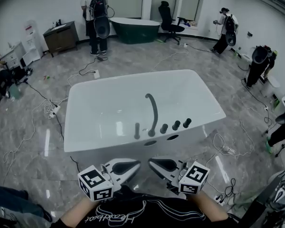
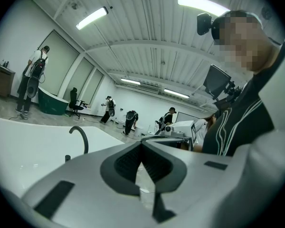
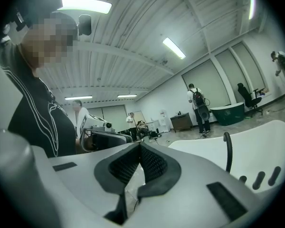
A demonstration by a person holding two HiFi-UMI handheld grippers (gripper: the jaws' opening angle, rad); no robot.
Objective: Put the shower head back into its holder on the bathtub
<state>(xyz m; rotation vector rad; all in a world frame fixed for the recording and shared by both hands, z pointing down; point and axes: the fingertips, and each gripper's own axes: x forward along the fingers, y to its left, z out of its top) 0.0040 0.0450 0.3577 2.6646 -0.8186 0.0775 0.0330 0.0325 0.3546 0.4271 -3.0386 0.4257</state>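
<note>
Shower head [image 1: 137, 130] stands upright on the bathtub's [image 1: 133, 76] near rim beside the spout [image 1: 153, 110], apparently seated in its holder. Left gripper [image 1: 135, 164] and right gripper [image 1: 153, 162] are well apart from it, jaws together and empty. Task appears complete.

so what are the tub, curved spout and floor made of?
Bathtub: glossy white, seamless, soft reflections; probably acrylic or enamel, can't tell which. Curved spout: dark grey, matte, no glints; likely coated metal. Floor: grey veined tiles, polished, ceiling lights mirrored in it; stone or porcelain.
</note>
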